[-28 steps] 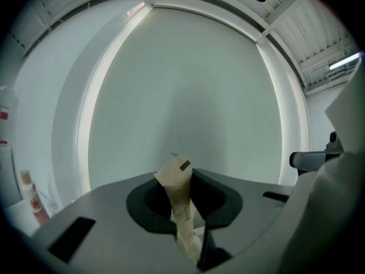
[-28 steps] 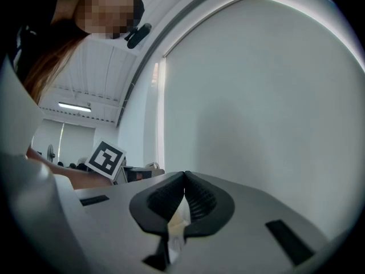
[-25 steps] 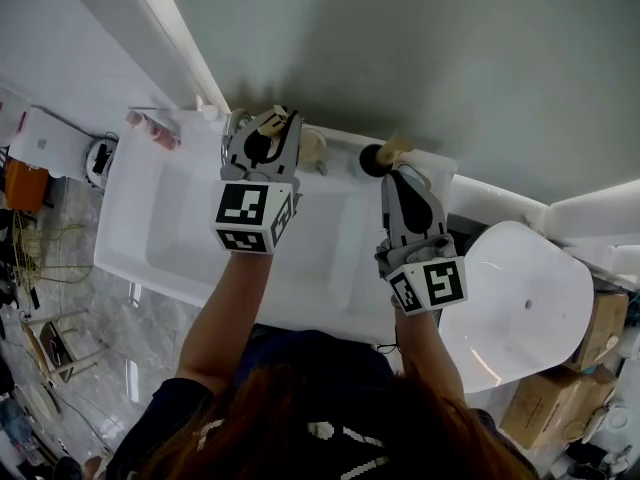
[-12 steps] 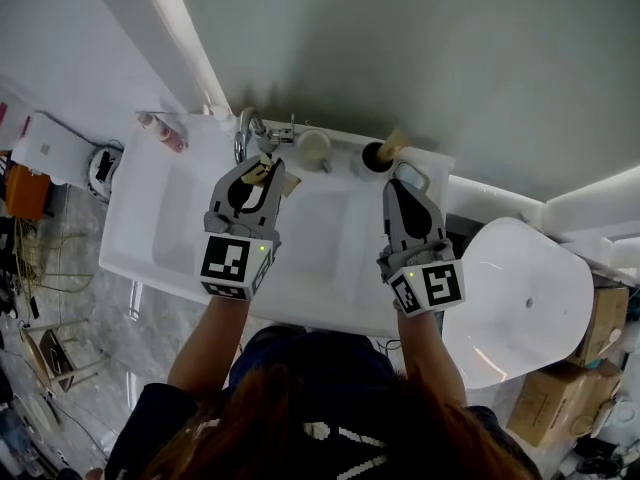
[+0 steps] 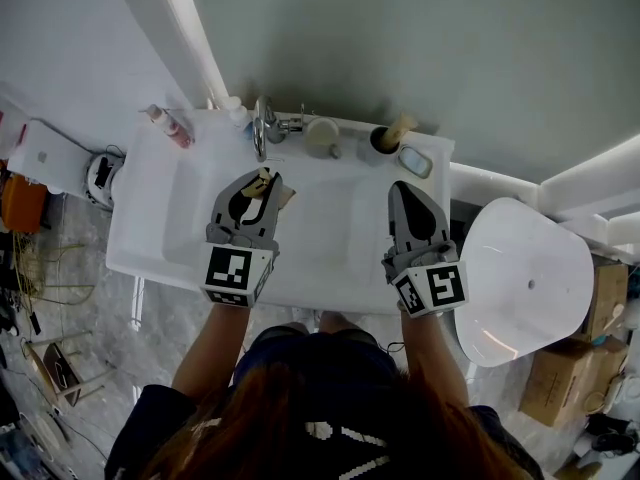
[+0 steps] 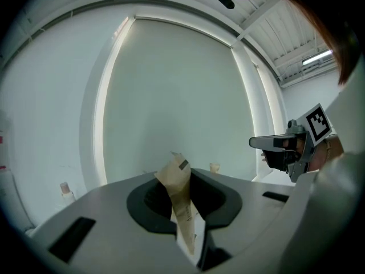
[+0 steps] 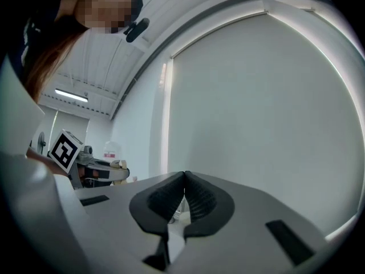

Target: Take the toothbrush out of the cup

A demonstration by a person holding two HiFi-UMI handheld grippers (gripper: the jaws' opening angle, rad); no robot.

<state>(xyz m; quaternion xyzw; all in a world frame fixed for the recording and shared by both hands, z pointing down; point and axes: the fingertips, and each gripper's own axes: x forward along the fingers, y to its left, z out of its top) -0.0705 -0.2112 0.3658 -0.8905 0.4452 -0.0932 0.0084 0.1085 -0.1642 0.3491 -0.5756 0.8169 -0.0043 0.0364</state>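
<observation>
Holding a tan paper-wrapped toothbrush (image 6: 180, 182)
It is clamped between the left gripper's (image 6: 182, 178) jaws; the right gripper's (image 7: 183, 177) jaws are pressed together, empty.

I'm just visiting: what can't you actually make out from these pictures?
- Wrapper contents: the paper pinched between the left gripper's fingers covers whatever is inside, in the head and left gripper views.
- Dark cup interior: too small and dark in the head view, so the tan thing sticking out can't be identified.
- Bottle label: too small in the head view.
</observation>
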